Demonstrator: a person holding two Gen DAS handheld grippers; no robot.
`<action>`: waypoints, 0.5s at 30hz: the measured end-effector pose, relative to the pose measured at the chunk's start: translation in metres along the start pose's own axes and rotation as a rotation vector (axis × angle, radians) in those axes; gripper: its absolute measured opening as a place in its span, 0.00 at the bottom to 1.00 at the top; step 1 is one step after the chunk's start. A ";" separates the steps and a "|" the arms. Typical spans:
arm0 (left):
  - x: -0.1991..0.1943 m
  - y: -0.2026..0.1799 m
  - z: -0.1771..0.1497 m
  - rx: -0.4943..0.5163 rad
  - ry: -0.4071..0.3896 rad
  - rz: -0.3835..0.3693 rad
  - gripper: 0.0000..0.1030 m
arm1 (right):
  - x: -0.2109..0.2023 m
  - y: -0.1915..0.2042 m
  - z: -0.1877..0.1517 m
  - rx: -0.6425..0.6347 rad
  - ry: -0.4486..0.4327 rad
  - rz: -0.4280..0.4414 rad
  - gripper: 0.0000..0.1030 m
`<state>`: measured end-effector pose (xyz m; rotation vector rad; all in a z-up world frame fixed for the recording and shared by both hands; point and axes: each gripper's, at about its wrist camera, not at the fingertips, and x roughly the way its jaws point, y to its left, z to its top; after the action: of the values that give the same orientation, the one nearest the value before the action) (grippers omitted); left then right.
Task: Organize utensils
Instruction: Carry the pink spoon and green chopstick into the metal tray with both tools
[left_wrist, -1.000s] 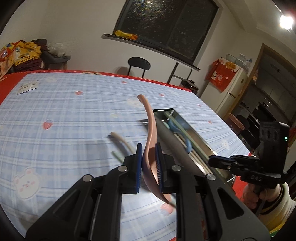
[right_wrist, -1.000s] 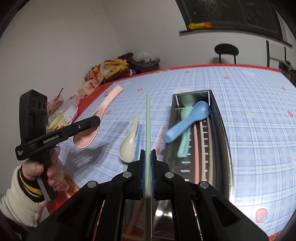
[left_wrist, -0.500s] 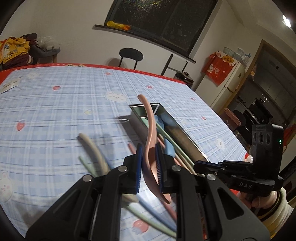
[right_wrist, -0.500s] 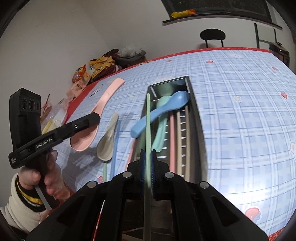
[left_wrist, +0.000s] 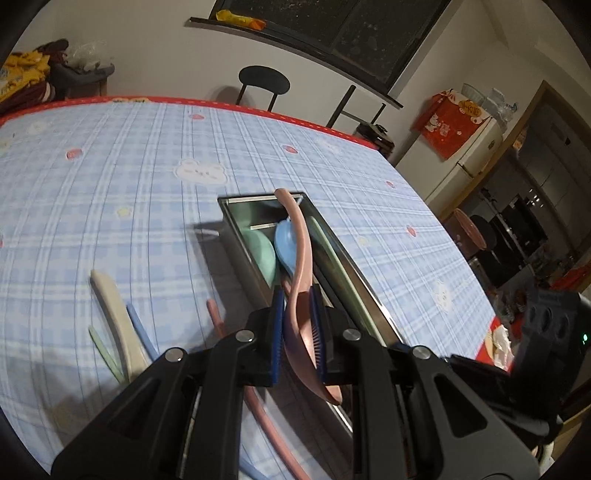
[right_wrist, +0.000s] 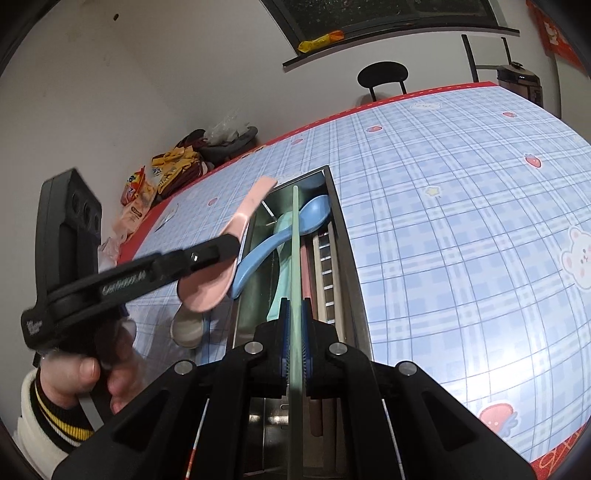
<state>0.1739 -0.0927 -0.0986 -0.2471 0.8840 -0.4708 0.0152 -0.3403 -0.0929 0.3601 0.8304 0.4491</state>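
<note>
The left gripper (left_wrist: 297, 328) has its jaws closed on a pink spoon (left_wrist: 300, 266), gripping it near the bowl, and the handle reaches out over the metal tray (left_wrist: 373, 306) that stands on the table (left_wrist: 129, 177) with the blue checked cloth. The right gripper (right_wrist: 294, 332) has its jaws closed on a thin green chopstick (right_wrist: 294, 236), which points along the tray above a blue spoon (right_wrist: 310, 214) and a mint green spoon (right_wrist: 282, 229) lying inside. Left of the tray, on the table, lie a beige spoon (left_wrist: 110, 306), a blue chopstick (left_wrist: 140, 332) and a pink chopstick (left_wrist: 216, 317).
</note>
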 end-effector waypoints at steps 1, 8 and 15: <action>0.001 0.000 0.003 0.003 0.000 0.007 0.17 | 0.000 -0.001 0.000 0.001 -0.002 0.000 0.06; 0.020 0.002 0.014 -0.009 0.056 -0.025 0.18 | -0.002 -0.004 0.003 0.004 -0.017 -0.008 0.06; 0.037 0.001 0.007 -0.070 0.114 -0.065 0.15 | -0.004 -0.007 0.002 0.008 -0.024 -0.019 0.06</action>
<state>0.1992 -0.1095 -0.1199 -0.3164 1.0070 -0.5189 0.0161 -0.3487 -0.0925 0.3641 0.8115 0.4231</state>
